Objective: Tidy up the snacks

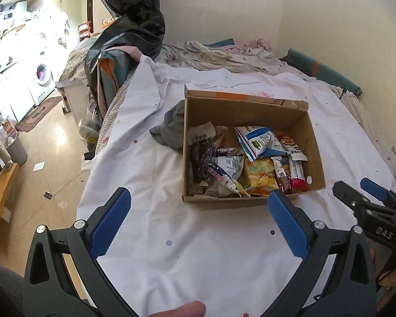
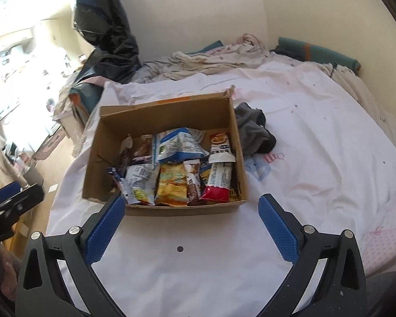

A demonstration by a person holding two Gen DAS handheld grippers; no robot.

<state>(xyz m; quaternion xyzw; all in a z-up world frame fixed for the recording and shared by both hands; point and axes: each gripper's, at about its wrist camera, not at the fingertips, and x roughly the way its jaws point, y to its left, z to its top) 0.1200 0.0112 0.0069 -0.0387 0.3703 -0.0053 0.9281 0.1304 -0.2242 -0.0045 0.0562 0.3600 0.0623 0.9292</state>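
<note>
"das" on right claw (image 1: 356, 192); snack labels (image 1: 256, 142) unreadable.

An open brown cardboard box (image 2: 169, 113) is set flat on the white bedsheet (image 2: 198, 264), flaps up at the far side. It is filled with loose snack packets (image 2: 177, 169), lying mostly flat and overlapping. A blue-and-white bag (image 2: 179, 145) is seen near the middle, a yellow bag (image 2: 171, 185) in front of it, and a red-and-white bar (image 2: 219, 182) toward the right wall. Dark purple packets (image 1: 202, 158) are piled along the left wall.
</note>
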